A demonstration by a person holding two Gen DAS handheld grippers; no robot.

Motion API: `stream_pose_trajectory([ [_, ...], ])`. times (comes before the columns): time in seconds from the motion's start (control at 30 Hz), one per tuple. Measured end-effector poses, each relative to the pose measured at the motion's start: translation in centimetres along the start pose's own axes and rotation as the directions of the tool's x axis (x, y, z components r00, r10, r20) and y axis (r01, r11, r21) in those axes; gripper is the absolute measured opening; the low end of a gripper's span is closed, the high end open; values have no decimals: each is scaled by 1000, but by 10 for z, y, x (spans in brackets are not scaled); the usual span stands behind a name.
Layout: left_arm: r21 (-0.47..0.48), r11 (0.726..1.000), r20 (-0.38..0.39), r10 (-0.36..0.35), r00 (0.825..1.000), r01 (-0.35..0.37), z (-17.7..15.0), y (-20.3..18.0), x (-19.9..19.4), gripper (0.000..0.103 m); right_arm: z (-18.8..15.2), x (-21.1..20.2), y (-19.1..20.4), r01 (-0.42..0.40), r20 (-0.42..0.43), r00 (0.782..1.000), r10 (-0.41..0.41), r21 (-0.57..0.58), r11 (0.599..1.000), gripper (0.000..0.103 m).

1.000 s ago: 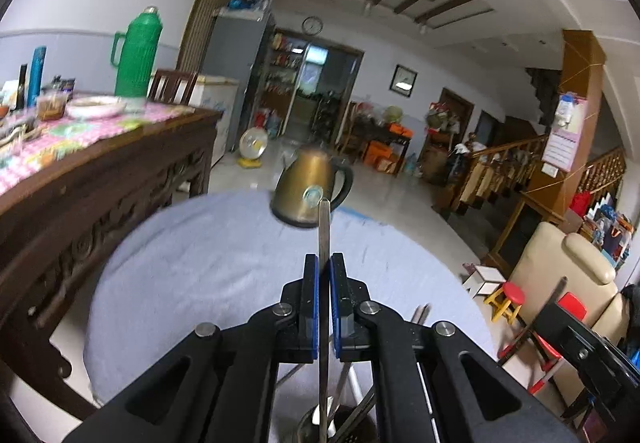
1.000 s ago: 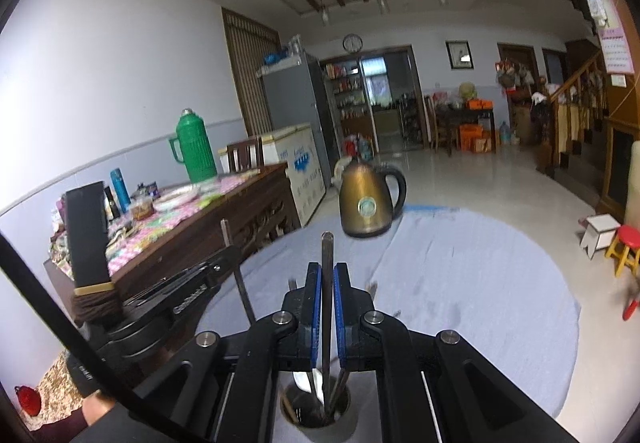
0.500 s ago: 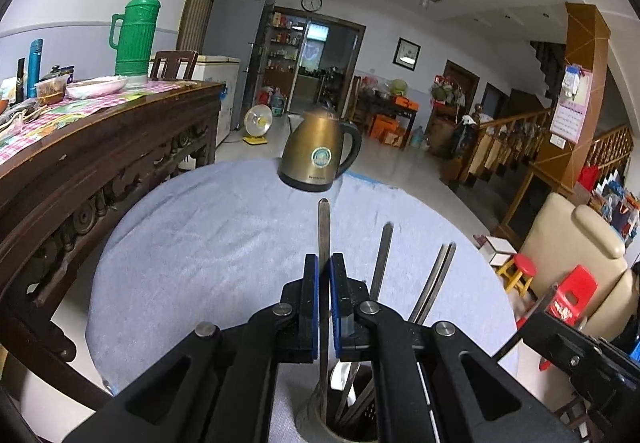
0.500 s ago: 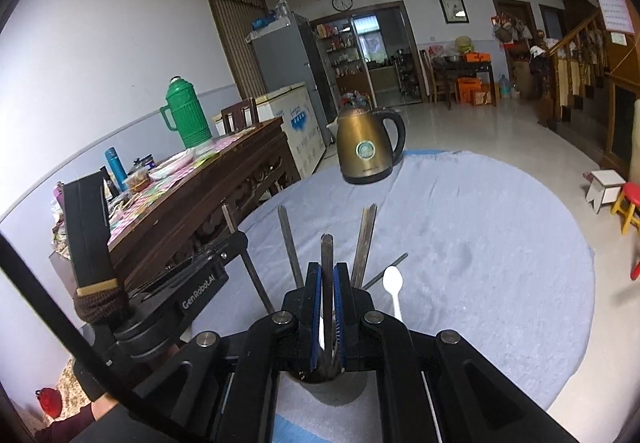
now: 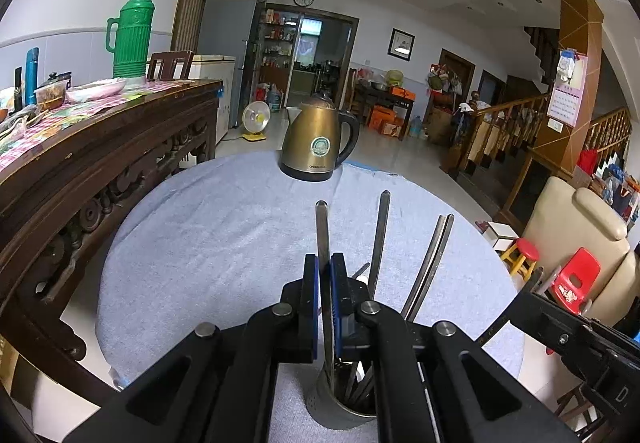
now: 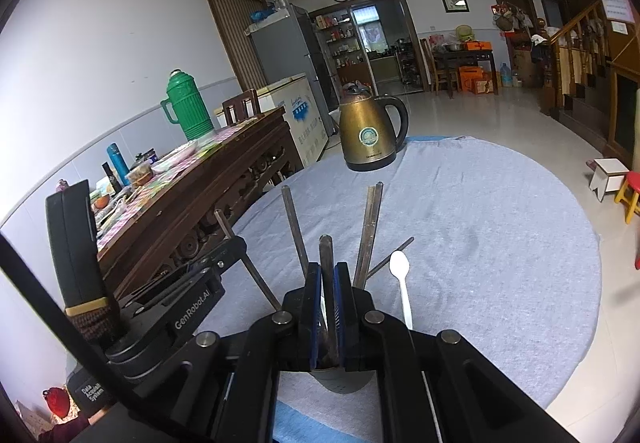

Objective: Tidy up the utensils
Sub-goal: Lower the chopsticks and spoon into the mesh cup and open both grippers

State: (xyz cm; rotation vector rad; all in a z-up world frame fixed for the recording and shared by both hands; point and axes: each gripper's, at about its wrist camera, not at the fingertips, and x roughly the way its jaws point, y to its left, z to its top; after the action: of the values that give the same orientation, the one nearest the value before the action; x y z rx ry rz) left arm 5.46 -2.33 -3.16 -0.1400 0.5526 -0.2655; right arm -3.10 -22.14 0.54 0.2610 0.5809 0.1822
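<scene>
A grey metal utensil holder (image 5: pixel 338 401) stands on the blue-grey cloth of the round table (image 5: pixel 224 235), right below both grippers; it also shows in the right wrist view (image 6: pixel 340 379). My left gripper (image 5: pixel 325 283) is shut on an upright metal utensil handle (image 5: pixel 322 227) whose lower end is inside the holder. My right gripper (image 6: pixel 328 289) is shut on another metal handle (image 6: pixel 326 255), also down in the holder. More metal handles (image 5: pixel 379 235) and paired chopsticks (image 6: pixel 370 231) lean in the holder. A white plastic spoon (image 6: pixel 402 279) lies on the cloth beyond it.
A bronze electric kettle (image 5: pixel 318 139) stands at the table's far edge. A dark carved wooden sideboard (image 5: pixel 92 163) with a green thermos (image 5: pixel 130 35) and dishes runs along the left. A beige armchair (image 5: pixel 576 239) and small stools are at the right.
Both grippers have come down with their utensils; the handles' lower ends now sit deeper in the holder, and the table and kettle appear higher in both views.
</scene>
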Motion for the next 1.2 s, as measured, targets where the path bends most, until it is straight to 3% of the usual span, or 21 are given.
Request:
stream_pose_trajectory([
  [0.53, 24, 999, -9, 46, 999, -46, -1, 4, -8, 7, -6, 3, -7, -39, -17, 999, 40, 75, 996, 8],
  [0.63, 32, 997, -19, 64, 998, -63, -2, 5, -7, 18, -4, -1, -10, -42, 0, 999, 42, 95, 995, 14],
  [0.7, 32, 997, -17, 74, 997, -73, -3, 7, -8, 33, -4, -4, -12, -49, 4, 999, 49, 107, 993, 25],
  [0.8, 43, 995, 4, 94, 996, -94, -3, 7, -14, 52, -4, -9, -13, -44, 25, 999, 41, 109, 993, 27],
  [1.2, 31, 992, 10, 120, 993, -121, -2, 20, -21, 61, -11, -5, -25, -21, -1, 1000, 21, 154, 988, 27],
])
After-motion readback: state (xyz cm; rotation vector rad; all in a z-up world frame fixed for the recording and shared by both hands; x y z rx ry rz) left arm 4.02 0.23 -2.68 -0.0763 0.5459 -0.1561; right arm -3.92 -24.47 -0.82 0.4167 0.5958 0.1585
